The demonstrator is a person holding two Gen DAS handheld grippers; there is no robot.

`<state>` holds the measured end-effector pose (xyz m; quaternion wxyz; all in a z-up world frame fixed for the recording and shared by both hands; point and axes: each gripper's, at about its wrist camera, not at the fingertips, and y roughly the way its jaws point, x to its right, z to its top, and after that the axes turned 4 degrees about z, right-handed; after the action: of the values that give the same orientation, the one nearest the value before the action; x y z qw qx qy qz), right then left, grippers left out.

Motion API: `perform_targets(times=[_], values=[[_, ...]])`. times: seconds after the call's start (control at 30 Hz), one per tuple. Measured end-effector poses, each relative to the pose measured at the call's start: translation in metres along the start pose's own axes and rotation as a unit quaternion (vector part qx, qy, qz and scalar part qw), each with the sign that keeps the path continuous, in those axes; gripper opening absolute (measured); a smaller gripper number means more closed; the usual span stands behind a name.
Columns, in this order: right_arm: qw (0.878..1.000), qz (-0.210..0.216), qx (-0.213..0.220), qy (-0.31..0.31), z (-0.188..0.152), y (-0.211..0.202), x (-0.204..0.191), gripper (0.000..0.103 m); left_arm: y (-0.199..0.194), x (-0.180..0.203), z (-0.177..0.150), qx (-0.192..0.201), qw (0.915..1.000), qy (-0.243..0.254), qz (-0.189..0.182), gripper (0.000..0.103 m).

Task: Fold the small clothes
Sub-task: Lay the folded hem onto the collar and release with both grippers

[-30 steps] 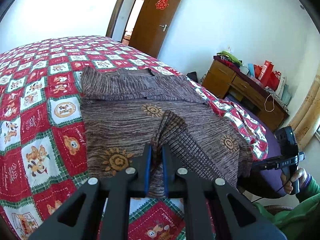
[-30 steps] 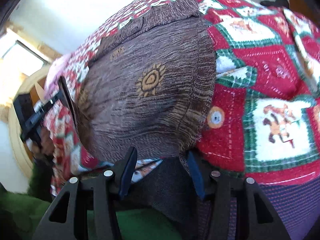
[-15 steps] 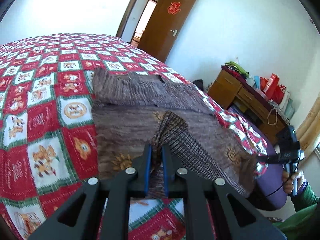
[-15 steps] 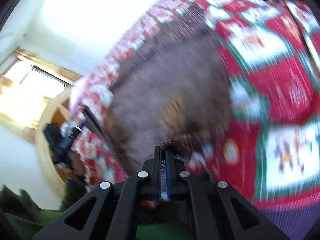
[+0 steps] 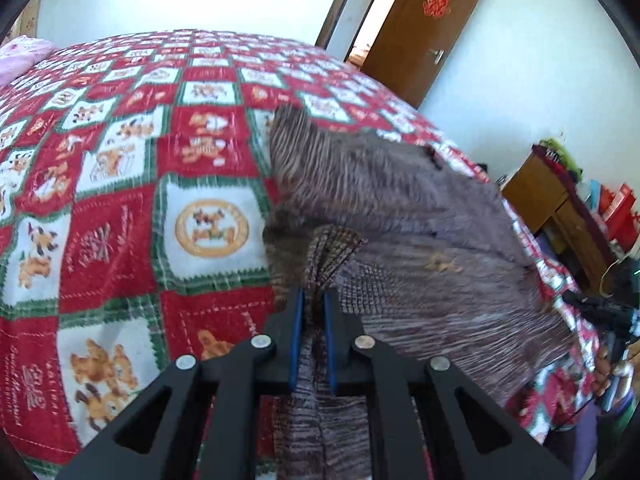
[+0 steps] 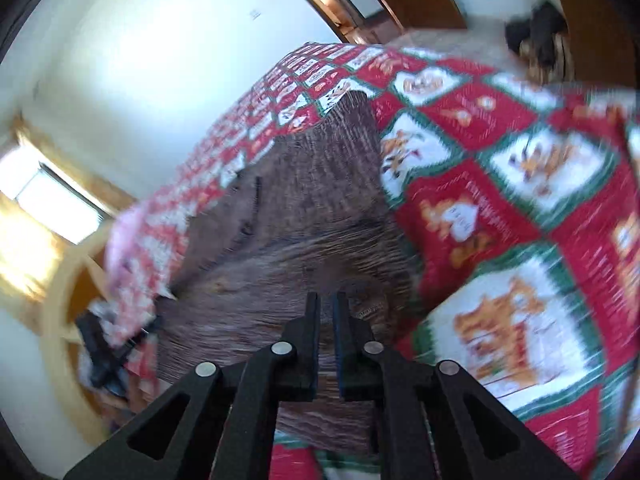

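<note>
A brown striped garment (image 5: 400, 208) with small sun motifs lies on a red, white and green patchwork bedspread (image 5: 132, 184). My left gripper (image 5: 313, 300) is shut on a bunched hem corner of the garment and holds it raised over the rest of the cloth. My right gripper (image 6: 326, 300) is shut on the garment's (image 6: 304, 216) other hem corner, lifted above the bedspread (image 6: 520, 208). Each gripper shows at the edge of the other's view, the right one in the left wrist view (image 5: 600, 312), the left one in the right wrist view (image 6: 100, 344).
A brown wooden door (image 5: 420, 32) stands open at the back. A wooden desk (image 5: 560, 208) with red bags and clutter is beside the bed on the right. A pink pillow (image 5: 20, 60) lies at the far left. A bright window (image 6: 44, 208) shows in the right wrist view.
My right gripper went from open to shut on the hem corner. Both grippers have lifted their corners and carried them forward over the garment toward its far end.
</note>
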<state>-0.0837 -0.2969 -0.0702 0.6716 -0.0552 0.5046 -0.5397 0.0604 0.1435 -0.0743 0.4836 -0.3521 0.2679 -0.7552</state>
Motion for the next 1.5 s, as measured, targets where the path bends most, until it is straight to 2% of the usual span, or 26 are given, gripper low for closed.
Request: perform_targets(times=[0.03,0.1,0.2,0.37,0.43,0.47,0.5,0.53,0.57,0.6,0.67,0.73,0.8,0.9,0.93,0.97,1.07,1.1,1.13,1.2,1.4,1.5], values=[[0.999,-0.017,-0.001,-0.028,0.002,-0.004,-0.004,0.025,0.002,0.001,-0.002,-0.002,1.0,0.005,0.005,0.011],[0.997,-0.034,0.0,-0.063,0.002,-0.003,-0.012,0.067,0.004,0.0,-0.006,-0.002,0.9999,0.009,0.007,0.011],[0.99,-0.064,0.004,-0.122,0.007,0.006,-0.02,0.07,0.001,-0.003,-0.005,0.001,1.0,0.0,-0.009,0.011],[0.975,-0.106,-0.039,-0.189,0.017,0.054,-0.03,0.07,0.0,-0.004,-0.006,0.003,0.9999,0.006,-0.014,0.012],[0.967,-0.123,-0.058,-0.216,0.013,0.072,-0.034,0.066,0.001,-0.002,-0.005,0.001,0.9998,0.014,-0.015,0.021],[0.962,-0.132,-0.07,-0.227,0.011,0.08,-0.036,0.054,0.001,-0.002,-0.005,-0.003,0.9997,0.016,-0.018,0.026],[0.957,-0.145,-0.082,-0.237,0.008,0.086,-0.037,0.046,0.002,-0.003,-0.003,-0.007,0.9995,0.016,-0.024,0.04],[0.949,-0.165,-0.083,-0.255,0.004,0.09,-0.04,0.045,0.003,-0.003,-0.001,-0.01,0.9993,0.015,-0.032,0.057],[0.947,-0.166,-0.082,-0.263,0.003,0.09,-0.043,0.03,0.002,-0.003,0.0,-0.009,0.9992,0.014,-0.037,0.063],[0.947,-0.161,-0.086,-0.266,0.001,0.089,-0.045,0.014,0.002,-0.004,0.002,-0.005,0.9988,0.013,-0.047,0.068],[0.947,-0.163,-0.082,-0.266,-0.002,0.084,-0.047,0.01,0.001,-0.006,0.005,0.0,0.9973,0.004,-0.074,0.071],[0.943,-0.173,-0.072,-0.274,-0.007,0.08,-0.048,0.005,0.003,-0.009,0.009,-0.001,0.9964,-0.013,-0.083,0.076],[0.945,-0.176,-0.062,-0.269,-0.011,0.073,-0.046,0.005,0.007,-0.015,0.012,0.0,0.9957,-0.034,-0.085,0.076],[0.95,-0.179,-0.047,-0.25,-0.013,0.064,-0.041,0.005,0.012,-0.019,0.015,0.008,0.9967,-0.052,-0.061,0.072],[0.951,-0.18,-0.044,-0.247,-0.014,0.063,-0.041,0.005,0.014,-0.017,0.016,0.007,0.9971,-0.049,-0.058,0.063],[0.952,-0.18,-0.044,-0.243,-0.015,0.063,-0.04,0.005,0.016,-0.014,0.016,0.006,0.9976,-0.043,-0.054,0.06],[0.954,-0.179,-0.046,-0.237,-0.016,0.066,-0.037,0.005,0.019,0.003,0.015,0.01,0.9995,0.003,-0.03,0.058],[0.954,-0.179,-0.044,-0.236,-0.016,0.067,-0.037,0.005,0.019,0.006,0.013,0.013,0.9995,0.017,-0.022,0.053],[0.954,-0.179,-0.044,-0.236,-0.016,0.067,-0.037,0.005,0.02,0.011,0.012,0.016,0.9993,0.032,-0.012,0.042],[0.954,-0.179,-0.043,-0.236,-0.017,0.067,-0.037,0.005,0.017,0.018,0.009,0.027,0.998,0.056,0.002,0.026],[0.957,-0.172,-0.041,-0.23,-0.016,0.066,-0.034,0.005,0.01,0.017,0.003,0.043,0.9964,0.06,0.043,0.026],[0.958,-0.17,-0.042,-0.228,-0.017,0.066,-0.033,0.005,0.007,0.018,0.002,0.053,0.9956,0.058,0.052,0.026]])
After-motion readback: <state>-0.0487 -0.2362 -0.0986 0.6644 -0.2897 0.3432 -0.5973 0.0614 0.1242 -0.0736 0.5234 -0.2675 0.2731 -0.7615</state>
